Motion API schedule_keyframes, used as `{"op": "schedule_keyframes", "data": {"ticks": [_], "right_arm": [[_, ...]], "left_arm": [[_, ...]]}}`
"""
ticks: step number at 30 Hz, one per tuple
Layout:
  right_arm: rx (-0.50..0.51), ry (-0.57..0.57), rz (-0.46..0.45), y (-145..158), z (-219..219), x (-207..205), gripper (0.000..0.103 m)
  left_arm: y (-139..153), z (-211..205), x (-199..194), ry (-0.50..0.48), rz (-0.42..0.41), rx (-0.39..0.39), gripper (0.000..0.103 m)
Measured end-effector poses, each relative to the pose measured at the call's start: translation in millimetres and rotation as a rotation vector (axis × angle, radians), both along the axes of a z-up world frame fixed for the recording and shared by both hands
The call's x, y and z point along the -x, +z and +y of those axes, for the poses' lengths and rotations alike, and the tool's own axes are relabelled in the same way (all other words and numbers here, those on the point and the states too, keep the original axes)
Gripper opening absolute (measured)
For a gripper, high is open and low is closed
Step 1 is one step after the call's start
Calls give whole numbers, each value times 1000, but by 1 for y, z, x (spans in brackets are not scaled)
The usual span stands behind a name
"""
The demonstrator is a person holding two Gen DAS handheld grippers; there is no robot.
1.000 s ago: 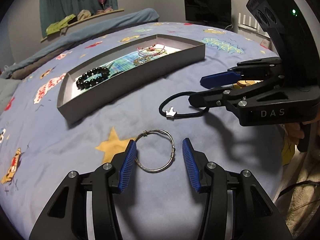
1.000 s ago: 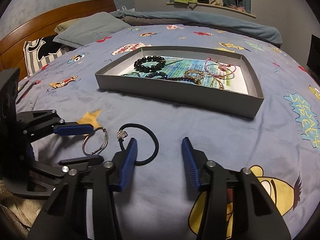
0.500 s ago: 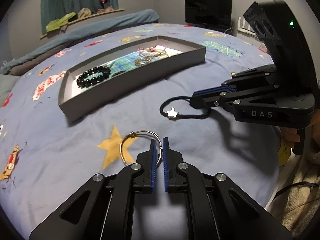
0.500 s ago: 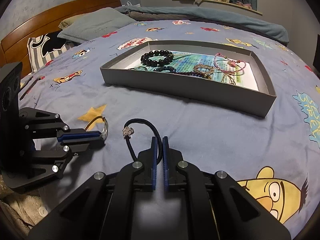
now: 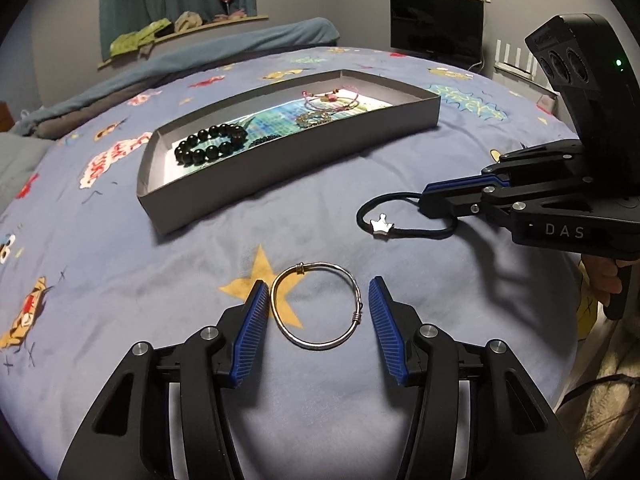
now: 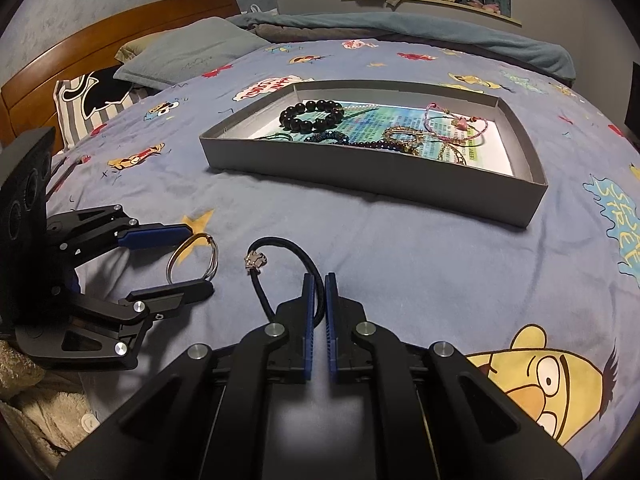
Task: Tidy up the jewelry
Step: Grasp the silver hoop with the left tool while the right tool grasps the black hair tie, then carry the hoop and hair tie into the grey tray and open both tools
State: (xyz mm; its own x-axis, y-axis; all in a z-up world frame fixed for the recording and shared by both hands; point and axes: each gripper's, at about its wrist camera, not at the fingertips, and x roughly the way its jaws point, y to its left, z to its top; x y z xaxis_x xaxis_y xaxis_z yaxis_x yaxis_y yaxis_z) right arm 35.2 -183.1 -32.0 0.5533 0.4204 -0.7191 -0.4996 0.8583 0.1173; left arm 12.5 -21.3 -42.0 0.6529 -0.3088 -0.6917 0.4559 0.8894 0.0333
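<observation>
A silver bangle (image 5: 316, 306) lies flat on the blue bedspread between the open fingers of my left gripper (image 5: 318, 312); it also shows in the right wrist view (image 6: 194, 256). My right gripper (image 6: 319, 300) is shut on a black hair tie (image 6: 280, 264) with a small silver crown charm (image 5: 382, 227). From the left wrist view the right gripper (image 5: 430, 196) pinches the tie's right end. A grey cardboard tray (image 6: 372, 176) further back holds a black bead bracelet (image 6: 312, 114), a pink cord bracelet (image 6: 456, 124) and several other chains.
The bed's near edge (image 5: 576, 320) drops off at the right, with a beige fleece blanket (image 6: 32, 412) below it. Pillows (image 6: 188, 56) and a wooden headboard (image 6: 100, 48) lie at the far left. A dark screen (image 5: 436, 26) stands beyond the bed.
My left gripper closed around the bangle half a second ago and has opened again; the bangle lies flat between its fingers. My right gripper closed on the hair tie and stays shut.
</observation>
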Motion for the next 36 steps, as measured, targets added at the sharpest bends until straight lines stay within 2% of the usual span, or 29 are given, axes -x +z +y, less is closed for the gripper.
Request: {"op": "schedule_keyframes", "data": {"ticks": [6,11,17,20,25,29,33,36], "right_arm": [[-1,-3,-2,0,0,0,5],[-9,-10,-10,2,-2,0,5],[-21,-12,-51,16,-5,-2,4],[-20,-3,-96,33,-6,-6,4],[-46,-8,-176,69,-11,-19,4],[-59,-37,-219,90,-17,-35,4],[-61,-82,-235,99,-23,-59,4],[-60,-123,-230,96,-28,-82,4]], "left_arm": [[-4,9,-4,6,36,59,48],[0,7,-1,-1,15,45,48],[19,7,-1,-11,-15,56,48],[32,7,-6,-14,-37,47,48],[58,11,-29,6,-58,63,48],[75,9,-57,24,-73,41,48],[84,2,-89,15,-63,45,48],[85,-10,-117,4,-48,35,48]]}}
